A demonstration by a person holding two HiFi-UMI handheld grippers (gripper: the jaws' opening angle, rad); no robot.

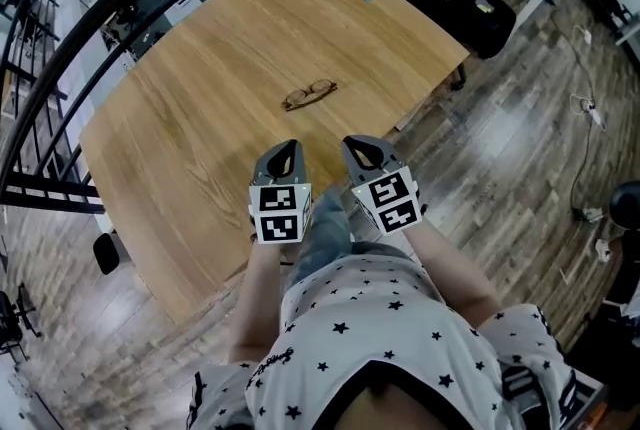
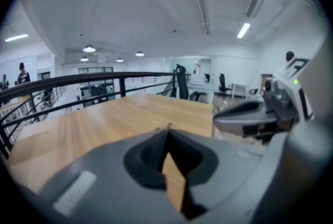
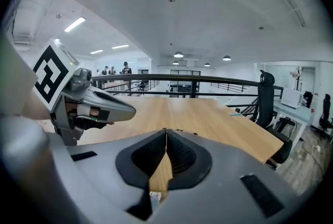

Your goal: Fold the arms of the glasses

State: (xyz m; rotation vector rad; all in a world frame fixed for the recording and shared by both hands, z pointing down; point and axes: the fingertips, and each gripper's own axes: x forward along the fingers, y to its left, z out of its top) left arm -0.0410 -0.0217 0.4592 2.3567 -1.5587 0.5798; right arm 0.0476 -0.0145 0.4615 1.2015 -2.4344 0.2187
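Glasses point(image 1: 309, 94) lie on wooden table point(image 1: 200, 68), black railing point(image 3: 208, 78) beyond it.

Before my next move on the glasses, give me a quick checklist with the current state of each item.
1. Glasses lying on the table, well inside its edges: ok.
2. Arms of the glasses folded: cannot tell, they are too small in the head view.
3. Left gripper empty: ok, its fingers are together with nothing between them.
4. Right gripper empty: ok, its fingers are together with nothing between them.
5. Fingers open, ready for a grasp: not ok, both grippers are shut.
6. Grippers clear of the glasses: ok, both are held side by side near the person's body, short of the glasses.
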